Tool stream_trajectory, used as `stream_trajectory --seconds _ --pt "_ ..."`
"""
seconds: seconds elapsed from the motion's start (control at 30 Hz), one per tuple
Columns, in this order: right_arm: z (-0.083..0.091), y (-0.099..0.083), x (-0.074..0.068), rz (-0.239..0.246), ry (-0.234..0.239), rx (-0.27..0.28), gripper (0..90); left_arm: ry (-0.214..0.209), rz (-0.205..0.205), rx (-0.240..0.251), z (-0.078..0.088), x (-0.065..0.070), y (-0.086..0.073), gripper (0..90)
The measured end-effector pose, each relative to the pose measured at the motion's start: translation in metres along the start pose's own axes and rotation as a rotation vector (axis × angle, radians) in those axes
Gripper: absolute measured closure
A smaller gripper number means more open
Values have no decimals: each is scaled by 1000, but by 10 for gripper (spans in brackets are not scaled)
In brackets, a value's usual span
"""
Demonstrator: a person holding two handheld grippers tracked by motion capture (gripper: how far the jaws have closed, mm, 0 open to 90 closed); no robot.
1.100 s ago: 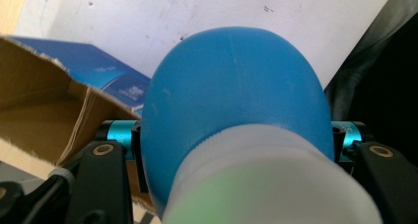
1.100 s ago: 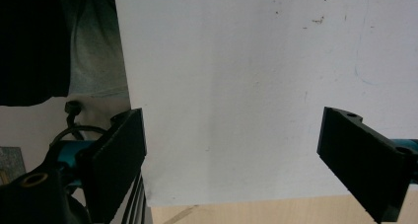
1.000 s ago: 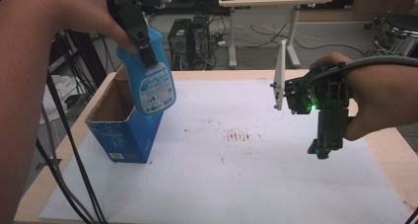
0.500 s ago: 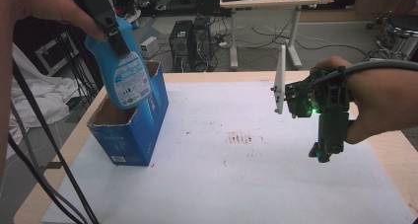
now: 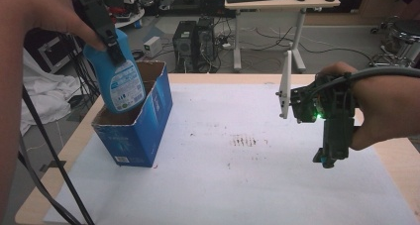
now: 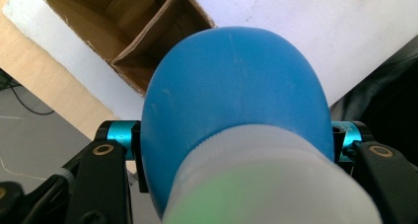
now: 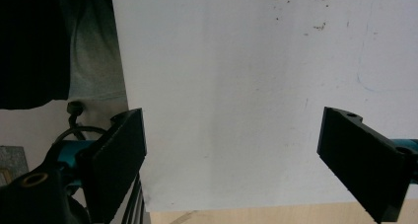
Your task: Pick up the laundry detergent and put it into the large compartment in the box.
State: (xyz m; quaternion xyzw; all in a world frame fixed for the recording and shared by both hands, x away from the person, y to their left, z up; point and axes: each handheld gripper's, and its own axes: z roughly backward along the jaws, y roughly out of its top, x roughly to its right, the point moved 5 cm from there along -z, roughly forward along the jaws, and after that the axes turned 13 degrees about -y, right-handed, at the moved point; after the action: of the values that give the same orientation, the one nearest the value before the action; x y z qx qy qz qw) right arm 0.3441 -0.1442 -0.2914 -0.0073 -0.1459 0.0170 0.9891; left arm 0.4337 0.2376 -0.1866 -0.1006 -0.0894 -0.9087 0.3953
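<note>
The left gripper (image 5: 111,45) is clamped on the neck of a blue plastic bottle with a printed label (image 5: 119,76), which hangs tilted, its base just inside the open top of the blue cardboard box (image 5: 148,131). To seat it well, I would square the bottle upright over the box's brown inner compartment (image 6: 143,68) and lower slowly, clear of the flaps. The right gripper (image 5: 329,158) hovers well apart from the box, its jaws wide and empty.

The left gripper (image 5: 113,45) is carrying the blue bottle (image 5: 120,76) leftward across the high view, from beside the open cardboard box (image 5: 148,131) to directly above its opening. The bottle's base is now dipping just inside the box's rim, tilted as it is being lowered.
</note>
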Motion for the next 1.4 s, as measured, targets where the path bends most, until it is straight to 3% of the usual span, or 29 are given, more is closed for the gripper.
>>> stream_trajectory --seconds 0.03,0.17,0.53,0.8,1.4 --pt "0 0 0 1 0 1 105 13 -40 -14 -4 -1 -1 392" --pt "0 2 0 3 1 0 105 15 -63 -36 -11 -6 -3 392" --pt "0 2 0 3 0 2 105 -14 -54 -40 -36 -17 -5 392" --pt "0 1 0 -2 0 -3 105 -9 -111 -87 -64 -28 -3 392" --pt "-4 0 2 -1 12 -4 105 -33 -123 -124 -107 -46 1 391"
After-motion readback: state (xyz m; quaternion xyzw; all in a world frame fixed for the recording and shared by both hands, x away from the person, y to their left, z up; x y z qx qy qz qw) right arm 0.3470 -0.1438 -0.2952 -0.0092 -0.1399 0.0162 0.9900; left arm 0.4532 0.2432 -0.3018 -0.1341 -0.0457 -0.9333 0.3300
